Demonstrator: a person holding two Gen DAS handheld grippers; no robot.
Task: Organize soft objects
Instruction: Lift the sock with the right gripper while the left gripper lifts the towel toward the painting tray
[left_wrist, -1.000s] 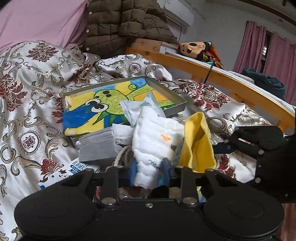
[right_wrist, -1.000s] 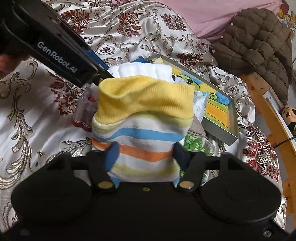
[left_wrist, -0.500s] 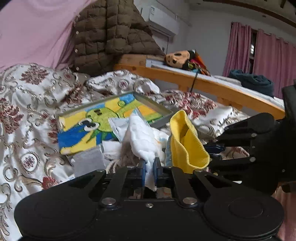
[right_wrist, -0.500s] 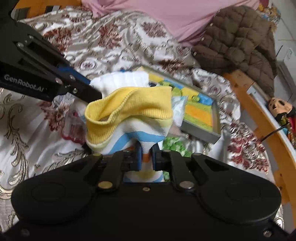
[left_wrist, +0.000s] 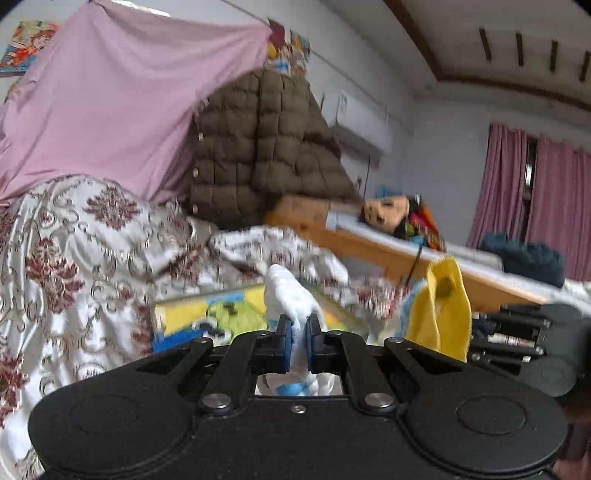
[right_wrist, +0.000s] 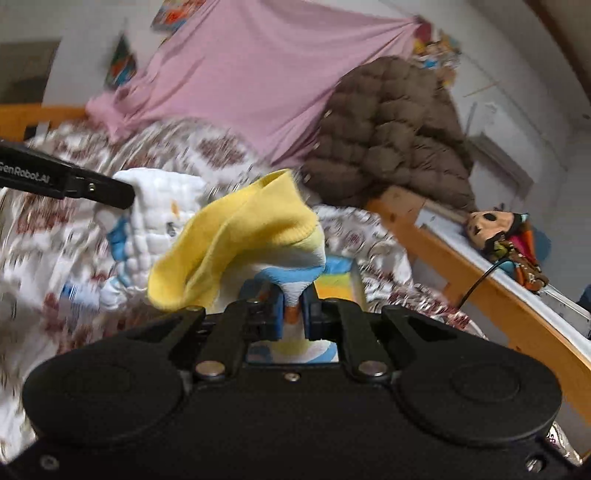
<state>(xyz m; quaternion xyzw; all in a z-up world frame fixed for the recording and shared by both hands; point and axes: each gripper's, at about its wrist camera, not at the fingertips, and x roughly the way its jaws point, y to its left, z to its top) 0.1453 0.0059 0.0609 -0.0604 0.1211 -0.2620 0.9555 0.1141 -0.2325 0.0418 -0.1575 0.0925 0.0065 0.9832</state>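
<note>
My left gripper (left_wrist: 299, 328) is shut on a white quilted cloth (left_wrist: 286, 297), which sticks up between the blue pads and hangs below them. My right gripper (right_wrist: 293, 308) is shut on a striped sock with a yellow cuff (right_wrist: 240, 236); the cuff flops to the left above the jaws. In the left wrist view the yellow sock (left_wrist: 443, 306) and the right gripper (left_wrist: 532, 343) sit at the right. In the right wrist view the white cloth (right_wrist: 159, 214) hangs from the left gripper (right_wrist: 122, 194) at the left. Both items are lifted off the bed.
A floral bedspread (left_wrist: 74, 258) covers the bed. A tray with a green cartoon picture (left_wrist: 207, 317) lies below the held items. A brown quilted jacket (left_wrist: 258, 147), pink sheet (left_wrist: 110, 103), wooden bed rail (left_wrist: 388, 254) and a doll (left_wrist: 391, 214) are behind.
Both grippers closed on their cloths, the left on the white cloth and the right on the sock, then rose and tilted up, lifting both off the pile by the tray.
</note>
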